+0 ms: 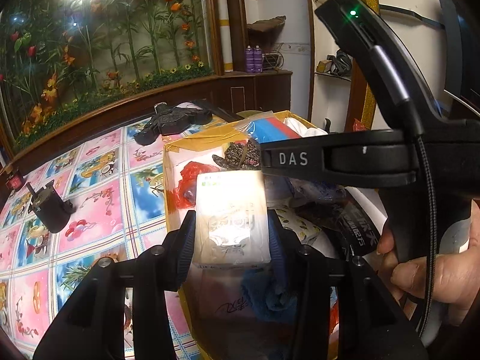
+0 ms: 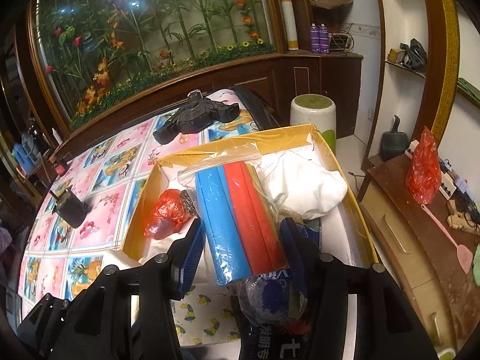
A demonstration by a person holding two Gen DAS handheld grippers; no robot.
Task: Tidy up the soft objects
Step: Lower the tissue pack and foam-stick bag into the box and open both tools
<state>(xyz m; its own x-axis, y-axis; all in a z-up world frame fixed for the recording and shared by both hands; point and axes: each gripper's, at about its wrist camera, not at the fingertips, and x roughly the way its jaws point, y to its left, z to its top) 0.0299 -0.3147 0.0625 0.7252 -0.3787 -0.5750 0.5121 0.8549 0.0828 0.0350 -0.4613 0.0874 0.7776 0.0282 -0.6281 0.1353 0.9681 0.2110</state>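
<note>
My left gripper (image 1: 231,222) is shut on a white tissue pack (image 1: 231,198), its blue pads pressed on both sides, above the near left part of an open cardboard box (image 1: 180,147). The box (image 2: 285,132) holds soft things: a bagged blue and red sponge pack (image 2: 240,210), a white cloth (image 2: 303,186), a red plastic bag (image 2: 168,210), a blue bundle (image 2: 270,297). My right gripper (image 2: 241,231) is open, its pads close beside the sponge pack, which lies on the pile. In the left wrist view a hand (image 1: 435,273) holds the right gripper's handle.
The box sits on a table with a pink and blue fruit-print cloth (image 2: 99,180). On the cloth stand a black cylinder (image 2: 70,207) and a flat black gadget (image 2: 195,117). A white stool (image 2: 312,114) is behind the box, a wooden desk (image 2: 405,210) to the right.
</note>
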